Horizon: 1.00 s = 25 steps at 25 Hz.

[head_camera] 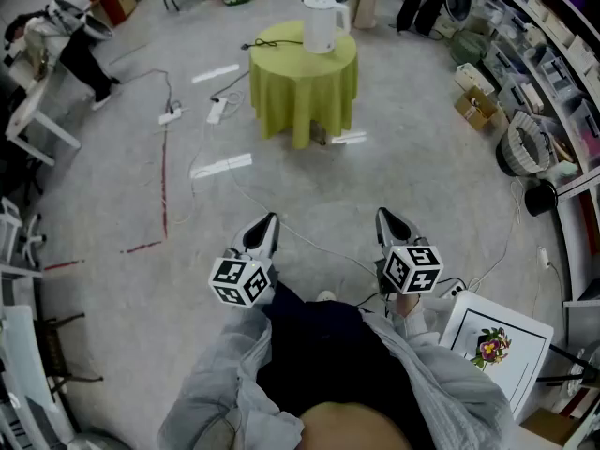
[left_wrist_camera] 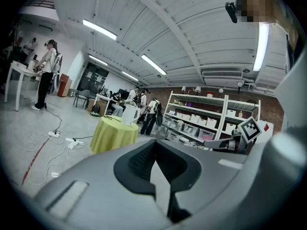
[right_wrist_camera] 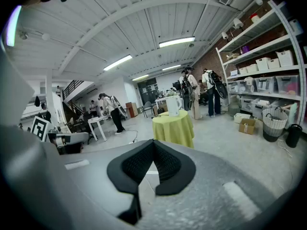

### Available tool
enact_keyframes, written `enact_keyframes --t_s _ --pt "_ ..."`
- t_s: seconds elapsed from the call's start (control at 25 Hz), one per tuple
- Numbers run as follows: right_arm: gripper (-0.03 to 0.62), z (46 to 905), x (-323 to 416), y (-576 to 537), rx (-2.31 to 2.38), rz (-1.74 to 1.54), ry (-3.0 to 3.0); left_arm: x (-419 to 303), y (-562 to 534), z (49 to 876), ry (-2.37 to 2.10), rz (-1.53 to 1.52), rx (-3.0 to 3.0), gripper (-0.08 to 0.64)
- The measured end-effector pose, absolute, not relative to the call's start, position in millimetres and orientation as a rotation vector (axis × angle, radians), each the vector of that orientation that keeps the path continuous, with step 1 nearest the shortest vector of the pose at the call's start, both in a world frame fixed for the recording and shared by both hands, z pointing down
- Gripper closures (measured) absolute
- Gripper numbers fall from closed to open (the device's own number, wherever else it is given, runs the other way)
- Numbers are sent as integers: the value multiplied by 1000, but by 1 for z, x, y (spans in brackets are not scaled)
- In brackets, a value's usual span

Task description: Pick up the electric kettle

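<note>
The white electric kettle (head_camera: 322, 23) stands upright on a small round table with a yellow-green cloth (head_camera: 302, 82), far across the floor from me. Both gripper views have it straight ahead in the distance: kettle (left_wrist_camera: 130, 114) on the table (left_wrist_camera: 114, 135), and kettle (right_wrist_camera: 173, 105) on the table (right_wrist_camera: 173, 128). My left gripper (head_camera: 266, 227) and right gripper (head_camera: 388, 221) are held side by side in front of my body and point toward the table. Each has its jaws together with nothing between them, left gripper (left_wrist_camera: 154, 143), right gripper (right_wrist_camera: 153, 143).
Cables and power strips (head_camera: 217, 109) trail over the floor left of the table. Shelves with boxes (head_camera: 553, 45), a cardboard box (head_camera: 478, 108) and a laundry basket (head_camera: 523, 143) line the right side. A white board with a flower picture (head_camera: 497, 345) lies near my right. People stand beyond the table (left_wrist_camera: 154, 110).
</note>
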State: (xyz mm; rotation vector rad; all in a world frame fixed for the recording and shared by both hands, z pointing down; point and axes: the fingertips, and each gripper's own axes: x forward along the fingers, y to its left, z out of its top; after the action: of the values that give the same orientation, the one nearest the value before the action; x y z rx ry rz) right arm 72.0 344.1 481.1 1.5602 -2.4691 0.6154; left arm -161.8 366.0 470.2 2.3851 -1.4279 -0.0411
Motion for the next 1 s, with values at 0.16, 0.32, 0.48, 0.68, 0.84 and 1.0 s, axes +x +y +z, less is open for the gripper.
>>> enact_keyframes --t_s 0.16,0.32,0.48,0.68,0.84,1.0 --pt "591 487 72 349 1537 633 -2473 -155 374 474 -1422 -34 2389 545" --pt "591 486 75 352 1543 638 -2487 -149 378 477 -1410 -7 2395 545" --pt "591 487 83 352 1576 663 -2469 -144 376 474 -1418 -5 2403 544" --pt "591 497 83 362 1574 711 -2454 -144 386 476 -1442 -7 2376 516" --pt "591 508 79 369 1551 752 -2448 -142 395 488 -1397 5 2341 319" --pt "591 502 84 366 1558 759 -2458 -131 383 484 -1355 -5 2347 155"
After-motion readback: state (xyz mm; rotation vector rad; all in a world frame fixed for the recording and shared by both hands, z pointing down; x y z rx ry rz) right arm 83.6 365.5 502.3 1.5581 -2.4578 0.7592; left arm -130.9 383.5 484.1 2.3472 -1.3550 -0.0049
